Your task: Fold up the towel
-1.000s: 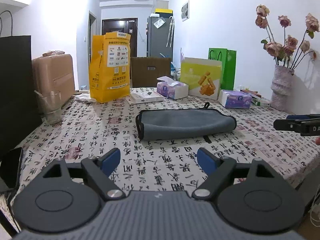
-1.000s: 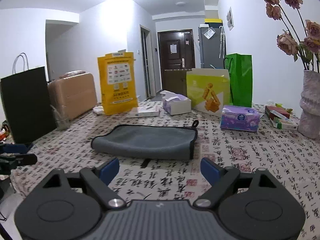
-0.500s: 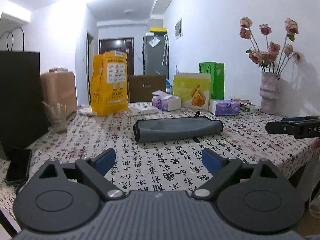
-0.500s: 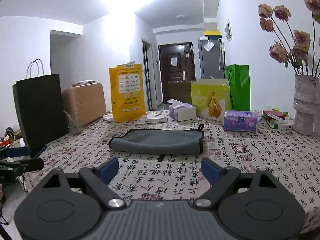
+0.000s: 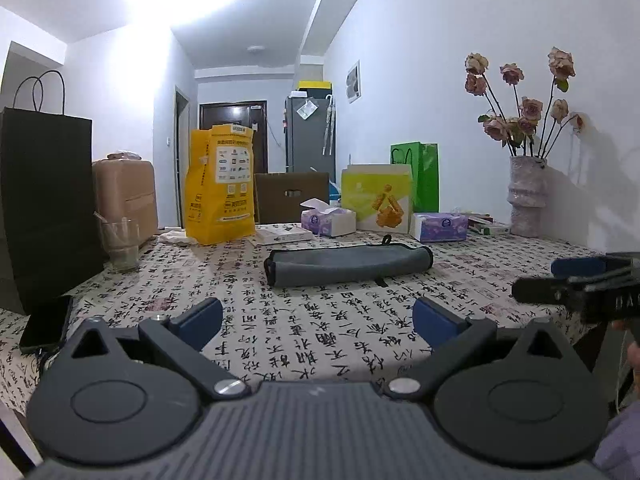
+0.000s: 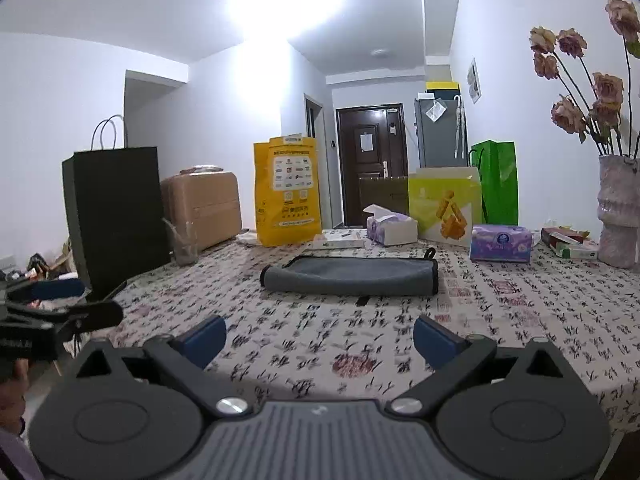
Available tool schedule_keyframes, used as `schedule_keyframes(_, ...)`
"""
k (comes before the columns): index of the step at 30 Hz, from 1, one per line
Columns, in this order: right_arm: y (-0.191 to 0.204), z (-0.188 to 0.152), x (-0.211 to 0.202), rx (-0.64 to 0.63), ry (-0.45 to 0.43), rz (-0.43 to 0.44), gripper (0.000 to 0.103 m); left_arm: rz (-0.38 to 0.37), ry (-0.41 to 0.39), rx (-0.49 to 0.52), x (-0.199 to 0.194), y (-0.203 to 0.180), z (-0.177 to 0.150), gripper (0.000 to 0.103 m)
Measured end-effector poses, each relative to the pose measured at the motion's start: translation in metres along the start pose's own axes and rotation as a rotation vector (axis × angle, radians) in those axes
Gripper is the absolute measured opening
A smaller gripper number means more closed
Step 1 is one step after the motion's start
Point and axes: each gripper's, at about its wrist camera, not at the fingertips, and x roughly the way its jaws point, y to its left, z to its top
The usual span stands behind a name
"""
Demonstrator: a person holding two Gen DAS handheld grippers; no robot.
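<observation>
A grey towel (image 5: 348, 266) with black trim lies folded into a long flat strip in the middle of the table; it also shows in the right wrist view (image 6: 352, 276). My left gripper (image 5: 318, 320) is open and empty, low over the table's near edge, well short of the towel. My right gripper (image 6: 320, 338) is open and empty, also near the front edge. The right gripper shows at the right edge of the left wrist view (image 5: 580, 292), and the left gripper at the left edge of the right wrist view (image 6: 60, 312).
The table (image 5: 320, 340) has a calligraphy-print cloth. Behind the towel stand a yellow bag (image 5: 220, 184), tissue boxes (image 5: 328, 222), a yellow-green box (image 5: 378, 198) and a green bag (image 5: 416, 176). A vase of roses (image 5: 526, 196) stands right. A black bag (image 5: 44, 208), glass (image 5: 120, 244) and phone (image 5: 44, 330) are left.
Both grippers have drawn back from the towel and dropped lower toward the table's front edge. The towel looks smaller and flatter. Both stay open.
</observation>
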Motion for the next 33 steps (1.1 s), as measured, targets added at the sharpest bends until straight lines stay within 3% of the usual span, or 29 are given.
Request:
schedule_keyframes(4, 0.006, -0.011, -0.007, 0.028, 0.025, -0.001, 0.100, 0.076, 0.022, -0.017, -0.007, 0.001, -0.011, 0.103)
schedule_keyframes(10, 0.009, -0.023, -0.025, 0.049, 0.021, -0.034, 0.102, 0.101, 0.056, -0.030, -0.015, 0.006, -0.023, 0.103)
schedule_keyframes(17, 0.020, -0.031, -0.035, 0.011, 0.026, -0.016, 0.102, 0.060, 0.064, -0.034, -0.019, -0.002, -0.026, 0.103)
schedule_keyframes(33, 0.021, -0.030, -0.034, 0.010, 0.026, -0.016, 0.102, 0.060, 0.067, -0.035, -0.018, -0.003, -0.027, 0.103)
